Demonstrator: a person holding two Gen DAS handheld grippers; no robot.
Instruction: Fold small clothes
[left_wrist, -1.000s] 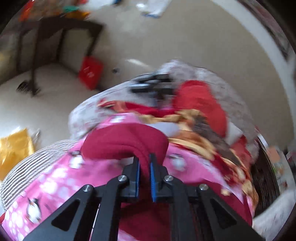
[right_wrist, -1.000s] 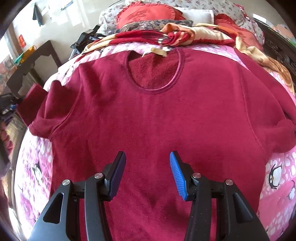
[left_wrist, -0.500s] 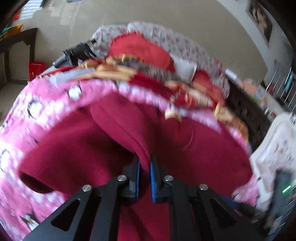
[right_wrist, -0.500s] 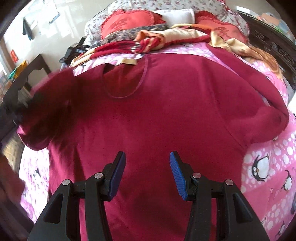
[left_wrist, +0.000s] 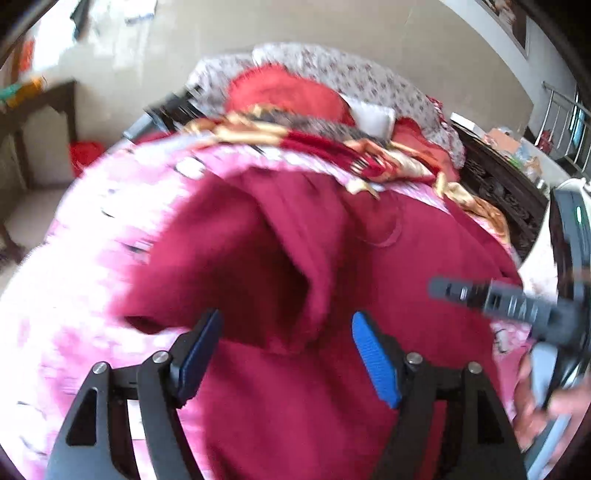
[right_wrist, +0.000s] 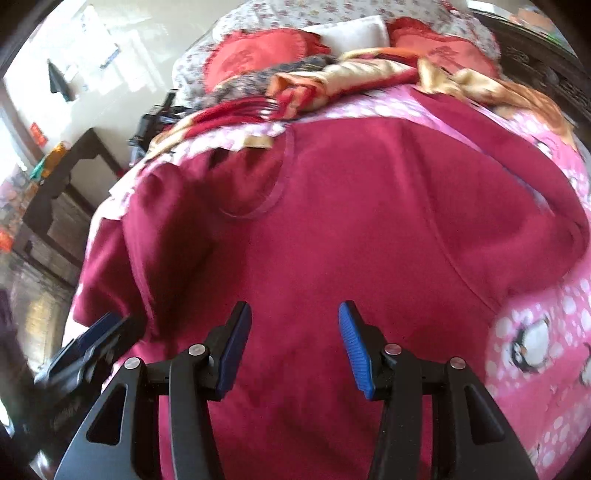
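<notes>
Now your left gripper (left_wrist: 286, 350) has just opened, dropping the sleeve (left_wrist: 288, 258) across the red sweater (right_wrist: 351, 240) on the bed; your right gripper (right_wrist: 294, 347) hovers open, empty.

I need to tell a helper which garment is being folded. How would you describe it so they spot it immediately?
Look at the bed with the pink penguin-print cover. Spread across it is a dark red sweater, its round neckline towards the pillows. It is plain, unlike the patterned fabrics heaped behind it.
</notes>
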